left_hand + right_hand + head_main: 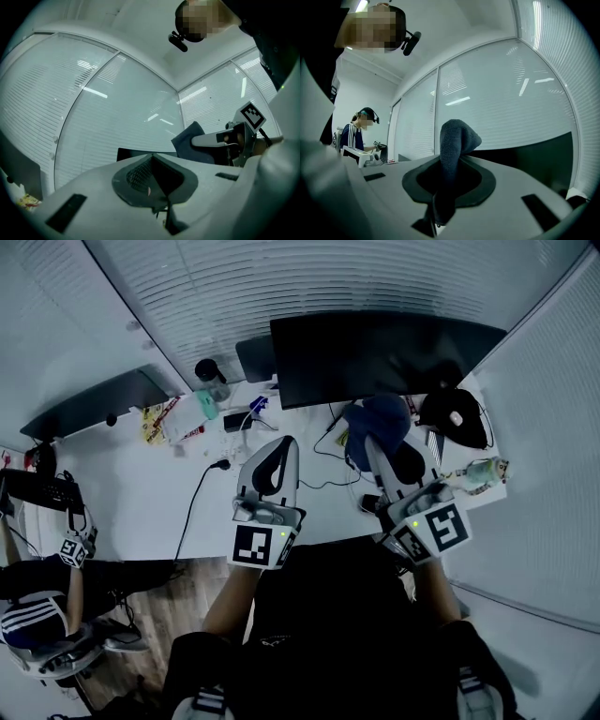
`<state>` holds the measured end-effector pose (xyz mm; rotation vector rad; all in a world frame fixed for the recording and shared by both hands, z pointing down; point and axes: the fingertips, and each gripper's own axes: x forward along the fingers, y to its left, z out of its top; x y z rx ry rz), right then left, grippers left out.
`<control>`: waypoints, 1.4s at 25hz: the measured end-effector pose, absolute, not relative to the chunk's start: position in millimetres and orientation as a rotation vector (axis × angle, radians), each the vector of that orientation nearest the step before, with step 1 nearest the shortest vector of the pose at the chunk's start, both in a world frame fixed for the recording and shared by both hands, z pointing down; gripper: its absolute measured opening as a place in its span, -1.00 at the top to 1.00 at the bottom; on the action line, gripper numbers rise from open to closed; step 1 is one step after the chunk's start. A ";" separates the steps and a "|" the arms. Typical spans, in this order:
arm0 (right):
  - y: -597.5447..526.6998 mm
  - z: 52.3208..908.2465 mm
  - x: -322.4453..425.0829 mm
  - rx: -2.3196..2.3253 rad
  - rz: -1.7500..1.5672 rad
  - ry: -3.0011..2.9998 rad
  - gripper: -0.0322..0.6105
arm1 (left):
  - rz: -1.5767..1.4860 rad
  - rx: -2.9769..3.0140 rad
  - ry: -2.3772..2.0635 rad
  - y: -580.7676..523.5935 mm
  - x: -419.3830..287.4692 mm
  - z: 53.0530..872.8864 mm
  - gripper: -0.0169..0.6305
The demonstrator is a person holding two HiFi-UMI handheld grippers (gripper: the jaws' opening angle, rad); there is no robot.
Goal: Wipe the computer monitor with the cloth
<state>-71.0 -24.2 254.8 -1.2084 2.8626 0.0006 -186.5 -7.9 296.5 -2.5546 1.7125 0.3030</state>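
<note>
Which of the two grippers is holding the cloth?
The right gripper: its jaws pinch the blue cloth. The left gripper has shut, empty jaws.

A black computer monitor (380, 357) stands at the back of a white desk (141, 498), in front of slatted blinds. The right gripper (375, 444) reaches toward the monitor's lower edge with a blue cloth (382, 418) bunched at its tip. The left gripper (286, 444) hovers just beside it over the desk, tips together. A black cable (195, 502) trails across the desktop. A dark cup (212, 378) stands near a second monitor (94, 404) at the left. Another person (37, 615) sits at the lower left.
</note>
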 end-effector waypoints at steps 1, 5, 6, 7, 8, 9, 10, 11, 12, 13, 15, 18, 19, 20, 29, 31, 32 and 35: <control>-31.0 252.8 -77.3 -1.202 0.014 2.869 0.72 | 0.296 -2.548 1.712 -11.8 -188.3 295.9 0.93; -57.3 244.3 -100.0 -1.156 0.033 2.883 0.72 | 0.288 -2.522 1.718 -25.6 -193.2 291.8 0.93; -63.8 243.3 -106.0 -1.140 0.033 2.891 0.72 | 0.290 -2.518 1.730 -29.3 -195.5 290.6 0.93; -70.4 242.2 -112.1 -1.124 0.034 2.899 0.72 | 0.291 -2.514 1.743 -32.9 -198.2 289.1 0.93; -77.1 241.1 -118.2 -1.109 0.037 2.906 0.72 | 0.290 -2.507 1.752 -36.2 -200.8 287.5 0.93; -83.6 240.6 -124.4 -1.095 0.041 2.914 0.72 | 0.292 -2.499 1.756 -39.4 -202.9 285.7 0.93; -90.0 240.9 -130.5 -1.082 0.042 2.925 0.72 | 0.297 -2.492 1.759 -42.6 -204.6 284.0 0.93; -96.0 242.3 -136.3 -1.071 0.041 2.937 0.72 | 0.302 -2.488 1.766 -45.7 -206.2 283.3 0.93; -101.9 244.4 -141.8 -1.060 0.038 2.949 0.72 | 0.302 -2.485 1.779 -48.8 -207.9 283.8 0.93; -107.8 246.6 -146.9 -1.051 0.033 2.958 0.72 | 0.299 -2.482 1.794 -52.0 -209.4 284.7 0.93; -120.2 250.7 -155.6 -1.039 0.015 2.965 0.72 | 0.294 -2.472 1.819 -58.9 -212.1 285.5 0.93; -137.5 256.1 -166.2 -1.024 -0.032 2.968 0.72 | 0.310 -2.463 1.862 -67.4 -215.4 285.8 0.93; -142.8 257.3 -170.0 -1.012 -0.038 2.974 0.72 | 0.317 -2.461 1.874 -69.8 -215.5 286.1 0.93; -148.0 258.3 -173.8 -0.999 -0.042 2.983 0.72 | 0.317 -2.457 1.883 -71.8 -214.8 286.3 0.93; -173.4 264.1 -200.7 -0.864 -0.058 3.041 0.72 | 0.289 -2.371 2.009 -74.7 -218.0 292.4 0.93; -177.1 266.8 -204.3 -0.844 -0.072 3.053 0.72 | 0.287 -2.355 2.028 -75.2 -216.1 292.7 0.93; -179.2 268.2 -205.5 -0.837 -0.077 3.060 0.72 | 0.287 -2.348 2.035 -75.2 -214.0 292.4 0.93; -186.9 272.6 -206.9 -0.833 -0.090 3.073 0.72 | 0.280 -2.324 2.053 -74.7 -207.4 291.6 0.93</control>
